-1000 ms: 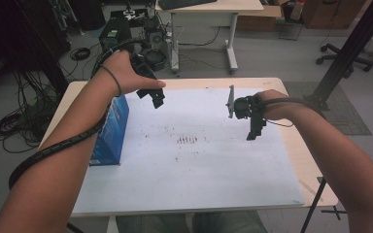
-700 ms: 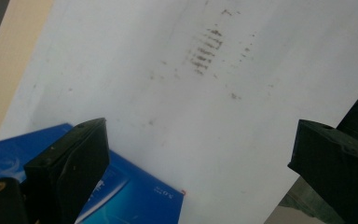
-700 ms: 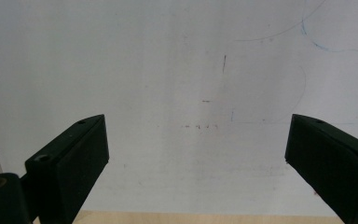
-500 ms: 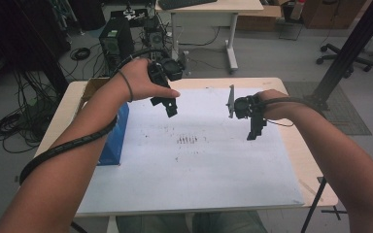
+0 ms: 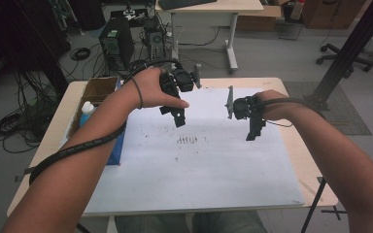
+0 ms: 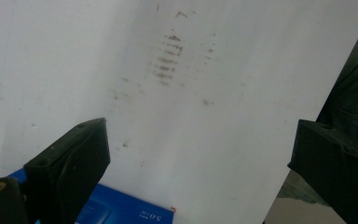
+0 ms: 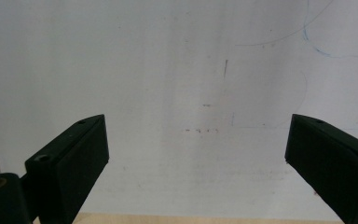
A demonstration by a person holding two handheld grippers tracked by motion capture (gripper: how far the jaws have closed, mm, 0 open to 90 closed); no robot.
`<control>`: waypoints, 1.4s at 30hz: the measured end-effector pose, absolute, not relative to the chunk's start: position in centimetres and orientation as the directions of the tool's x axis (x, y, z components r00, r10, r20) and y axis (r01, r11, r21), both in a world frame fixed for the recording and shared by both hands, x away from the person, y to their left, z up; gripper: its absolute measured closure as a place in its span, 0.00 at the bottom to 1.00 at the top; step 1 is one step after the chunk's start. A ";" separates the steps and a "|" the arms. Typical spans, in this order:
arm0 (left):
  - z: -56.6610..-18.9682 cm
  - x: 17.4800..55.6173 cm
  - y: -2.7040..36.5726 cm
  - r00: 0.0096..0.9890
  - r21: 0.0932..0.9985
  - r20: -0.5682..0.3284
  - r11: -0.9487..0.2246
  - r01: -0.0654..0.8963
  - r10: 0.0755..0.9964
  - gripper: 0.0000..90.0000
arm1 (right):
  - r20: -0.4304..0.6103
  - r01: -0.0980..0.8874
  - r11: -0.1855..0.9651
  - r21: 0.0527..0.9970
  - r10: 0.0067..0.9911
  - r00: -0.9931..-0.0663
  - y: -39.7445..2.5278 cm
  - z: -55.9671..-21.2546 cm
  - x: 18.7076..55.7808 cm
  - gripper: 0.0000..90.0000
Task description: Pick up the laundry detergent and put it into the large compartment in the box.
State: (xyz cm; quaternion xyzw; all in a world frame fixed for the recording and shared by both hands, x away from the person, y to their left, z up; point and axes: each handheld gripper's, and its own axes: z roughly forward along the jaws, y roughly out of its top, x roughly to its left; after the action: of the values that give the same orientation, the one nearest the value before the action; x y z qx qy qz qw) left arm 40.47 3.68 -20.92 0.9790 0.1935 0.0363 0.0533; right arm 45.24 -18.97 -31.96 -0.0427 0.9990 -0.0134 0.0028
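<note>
1. There are two hand-held grippers. The left hand-held gripper (image 5: 178,118) and the right hand-held gripper (image 5: 253,132) both hang in the air above the white sheet (image 5: 199,160). They are near each other, with a gap between them.
2. In the left gripper view, the left hand-held gripper (image 6: 200,163) has its two black jaws spread wide. Nothing is between them.
3. In the right gripper view, the right hand-held gripper (image 7: 196,158) also has its two black jaws spread wide, and they hold nothing. The jaws are blocky, flat and dull black.
4. Under both hand-held grippers lies one big white sheet. It is flat and smooth. It has one patch of small dark smudges (image 5: 190,140) just below the left hand-held gripper, and thin blue pen lines (image 7: 317,42) far ahead of the right one.
5. The white sheet has lots of bare room around both hand-held grippers.
6. To the left of the left hand-held gripper sits one blue box (image 5: 117,148) at the sheet's edge. Past it is one brown cardboard box (image 5: 97,90) with one white bottle (image 5: 87,111) by it.
7. The bench (image 5: 315,170) is pale wood. Its edge shows past the sheet on the right side.
</note>
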 end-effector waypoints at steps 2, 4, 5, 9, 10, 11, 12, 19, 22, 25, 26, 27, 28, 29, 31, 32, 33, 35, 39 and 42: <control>-21.2 40.4 3.9 0.920 0.116 0.048 -0.917 0.382 0.389 0.05 | -0.008 -0.087 0.996 -0.028 -0.087 -0.996 -18.9 -32.0 45.2 0.07; -21.5 40.4 4.2 0.918 0.113 0.049 -0.915 0.387 0.394 0.05 | -0.008 -0.091 0.996 -0.027 -0.091 -0.996 -18.9 -31.9 45.1 0.07; -21.6 40.4 4.4 0.915 0.114 0.049 -0.912 0.393 0.400 0.05 | -0.011 -0.089 0.996 -0.028 -0.090 -0.996 -18.9 -31.9 45.1 0.07; -21.8 40.1 4.7 0.912 0.113 0.038 -0.909 0.401 0.407 0.06 | -0.012 -0.087 0.996 -0.022 -0.088 -0.996 -18.8 -31.8 45.0 0.07; -21.8 40.2 4.8 0.914 0.110 0.038 -0.911 0.398 0.404 0.05 | -0.012 -0.086 0.996 -0.022 -0.086 -0.996 -18.8 -31.9 45.0 0.07; -21.9 40.2 4.8 0.914 0.108 0.037 -0.911 0.398 0.403 0.05 | -0.010 -0.086 0.996 -0.021 -0.087 -0.996 -18.8 -31.9 45.1 0.07; -21.9 40.2 4.8 0.914 0.104 0.040 -0.911 0.399 0.404 0.06 | -0.009 -0.089 0.996 -0.023 -0.089 -0.996 -18.7 -31.9 45.1 0.07; -21.9 40.5 5.1 0.911 0.099 0.040 -0.909 0.405 0.410 0.05 | -0.014 -0.087 0.996 -0.016 -0.087 -0.996 -19.0 -31.9 45.4 0.07; -21.8 40.6 5.2 0.909 0.103 0.039 -0.906 0.410 0.416 0.05 | -0.013 -0.082 0.997 -0.010 -0.082 -0.997 -19.3 -31.9 45.6 0.07; -21.8 40.6 5.3 0.908 0.110 0.036 -0.905 0.411 0.417 0.05 | -0.013 -0.078 0.997 -0.007 -0.078 -0.997 -19.6 -31.9 45.5 0.07; -21.8 40.6 5.4 0.907 0.109 0.035 -0.904 0.413 0.419 0.05 | -0.013 -0.077 0.997 -0.005 -0.077 -0.997 -19.6 -31.9 45.5 0.07; -21.9 40.6 5.4 0.907 0.107 0.033 -0.904 0.413 0.419 0.05 | -0.014 -0.073 0.997 -0.006 -0.073 -0.997 -19.7 -32.0 45.4 0.07; -21.9 40.6 5.4 0.908 0.105 0.034 -0.905 0.413 0.419 0.05 | -0.012 -0.072 0.997 -0.008 -0.072 -0.997 -19.7 -32.0 45.4 0.07; -21.9 40.5 5.4 0.908 0.104 0.034 -0.905 0.413 0.419 0.05 | -0.013 -0.073 0.997 -0.006 -0.073 -0.997 -19.8 -32.0 45.4 0.07; -21.9 40.5 5.4 0.908 0.103 0.032 -0.905 0.412 0.417 0.05 | -0.016 -0.071 0.997 -0.007 -0.071 -0.997 -19.9 -31.9 45.3 0.07; -21.9 40.4 5.4 0.909 0.100 0.033 -0.906 0.411 0.416 0.05 | -0.017 -0.071 0.997 -0.004 -0.071 -0.997 -19.9 -31.9 45.3 0.07; -21.9 40.4 5.4 0.909 0.099 0.035 -0.906 0.411 0.416 0.05 | -0.018 -0.070 0.998 -0.001 -0.070 -0.997 -19.9 -31.9 45.3 0.07; -21.8 40.4 5.3 0.909 0.096 0.034 -0.906 0.411 0.416 0.05 | -0.019 -0.069 0.998 -0.002 -0.069 -0.997 -19.8 -31.8 45.3 0.07; -21.7 40.4 5.3 0.908 0.096 0.035 -0.906 0.413 0.417 0.05 | -0.017 -0.069 0.998 -0.004 -0.069 -0.997 -19.7 -31.8 45.3 0.07; -21.9 40.4 5.3 0.907 0.089 0.033 -0.905 0.415 0.419 0.05 | -0.018 -0.074 0.997 -0.006 -0.074 -0.997 -19.7 -31.9 45.3 0.07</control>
State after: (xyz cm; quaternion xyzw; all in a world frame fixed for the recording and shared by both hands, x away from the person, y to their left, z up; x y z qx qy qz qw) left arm 40.39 5.34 -21.92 0.9757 0.2139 0.0256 0.0402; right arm 45.30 -19.68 -31.86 -0.0371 0.9993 -0.0028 0.0089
